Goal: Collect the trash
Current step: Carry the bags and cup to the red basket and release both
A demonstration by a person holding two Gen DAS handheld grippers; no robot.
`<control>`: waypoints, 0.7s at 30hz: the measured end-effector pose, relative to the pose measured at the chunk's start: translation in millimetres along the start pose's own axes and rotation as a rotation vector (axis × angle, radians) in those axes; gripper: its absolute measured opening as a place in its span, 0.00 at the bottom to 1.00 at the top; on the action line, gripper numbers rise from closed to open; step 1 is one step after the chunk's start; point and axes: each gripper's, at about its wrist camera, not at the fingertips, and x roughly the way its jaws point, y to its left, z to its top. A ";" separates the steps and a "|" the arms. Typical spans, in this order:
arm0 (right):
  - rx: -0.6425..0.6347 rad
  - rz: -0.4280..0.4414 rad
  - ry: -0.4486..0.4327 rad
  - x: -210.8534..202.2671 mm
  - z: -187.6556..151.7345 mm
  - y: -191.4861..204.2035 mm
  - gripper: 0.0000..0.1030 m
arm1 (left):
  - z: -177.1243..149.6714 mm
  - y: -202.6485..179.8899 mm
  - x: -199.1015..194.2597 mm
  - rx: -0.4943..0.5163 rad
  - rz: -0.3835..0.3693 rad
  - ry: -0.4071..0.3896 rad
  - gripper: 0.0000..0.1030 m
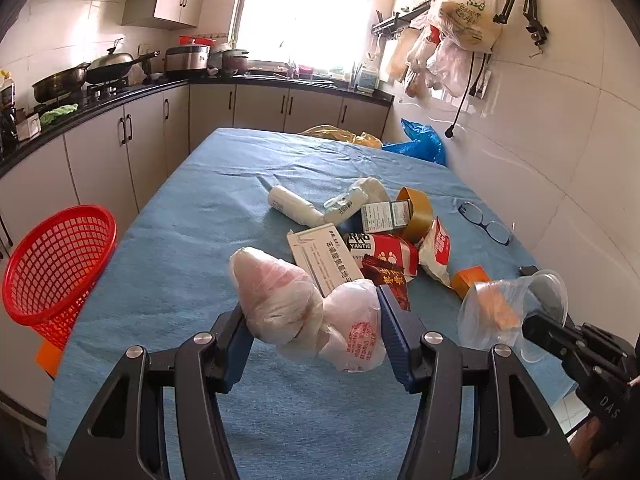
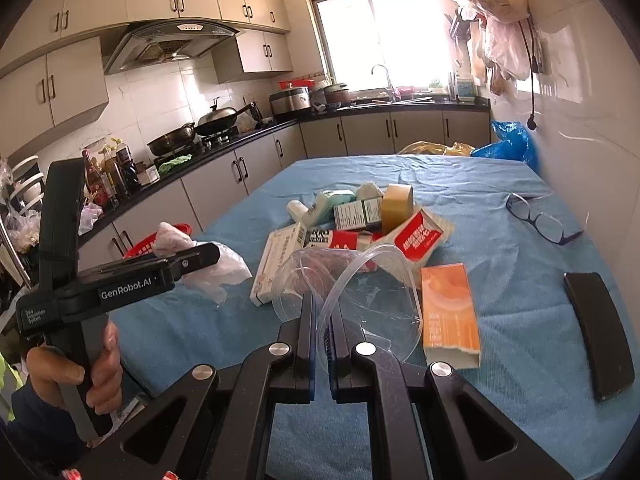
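Note:
My left gripper [image 1: 312, 304] is shut on a crumpled white and pink plastic bag [image 1: 280, 300], held just above the blue tablecloth. In the right wrist view that bag [image 2: 216, 270] hangs from the left gripper [image 2: 210, 254], which a hand [image 2: 100, 364] carries. My right gripper [image 2: 322, 304] is shut on the rim of a clear plastic cup [image 2: 360, 284], lifted off the cloth. From the left wrist view the cup [image 1: 504, 308] sits at the right gripper's [image 1: 532, 322] tip. A red mesh basket [image 1: 56, 268] stands off the table's left edge.
A pile of boxes, a white bottle [image 1: 294, 204] and a tape roll [image 1: 418, 212] lies mid-table. An orange box [image 2: 450, 316], glasses [image 2: 540, 220] and a black phone [image 2: 600, 328] lie to the right. The kitchen counter [image 1: 100, 100] runs along the left, a tiled wall on the right.

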 end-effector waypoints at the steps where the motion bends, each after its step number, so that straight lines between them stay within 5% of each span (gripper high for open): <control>1: -0.004 0.002 -0.001 0.4 2.2 1.2 0.05 | 0.9 1.4 -0.5 -0.002 0.003 -0.001 0.55; 21: -0.065 0.113 0.008 35.6 52.5 44.8 0.05 | 18.5 44.5 -28.5 -0.057 0.087 -0.058 0.55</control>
